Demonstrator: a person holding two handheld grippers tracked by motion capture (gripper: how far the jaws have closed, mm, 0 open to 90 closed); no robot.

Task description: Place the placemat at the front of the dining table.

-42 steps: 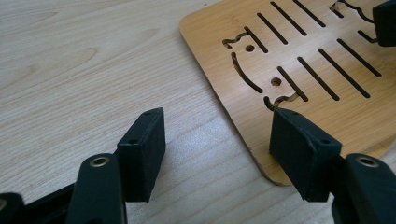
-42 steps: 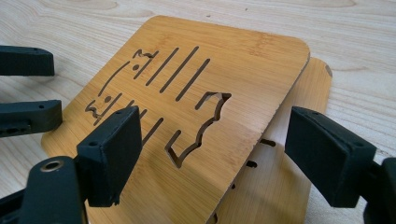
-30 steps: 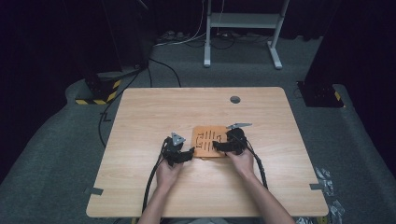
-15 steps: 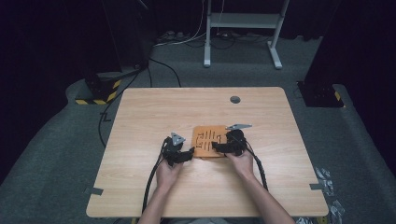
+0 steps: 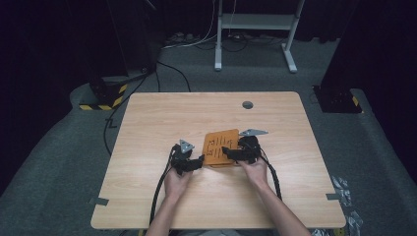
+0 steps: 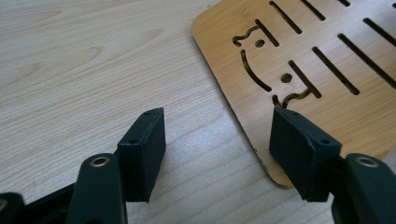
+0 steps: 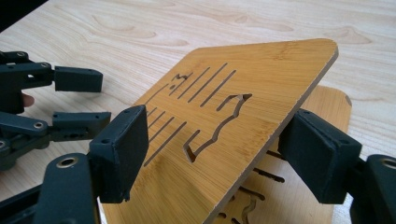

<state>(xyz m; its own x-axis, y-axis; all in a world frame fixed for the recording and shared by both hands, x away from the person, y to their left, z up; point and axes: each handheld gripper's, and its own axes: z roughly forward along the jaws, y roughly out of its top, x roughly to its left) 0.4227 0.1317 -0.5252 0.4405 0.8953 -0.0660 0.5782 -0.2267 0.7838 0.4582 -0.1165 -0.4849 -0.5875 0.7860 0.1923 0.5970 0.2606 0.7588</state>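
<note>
Bamboo panels (image 5: 220,146), two slotted pieces with cut-out shapes, lie near the middle of the worktop (image 5: 147,123). In the right gripper view the upper panel (image 7: 243,121) tilts up off the lower panel (image 7: 331,100) (its raised edge between the jaws), and the right gripper (image 7: 224,154) has its jaws wide, one above and one beneath it; whether the pads press it I cannot tell. Left gripper (image 6: 217,144) has its jaws open at the lower panel's corner (image 6: 299,60), one pad over the wood, one over bare worktop.
</note>
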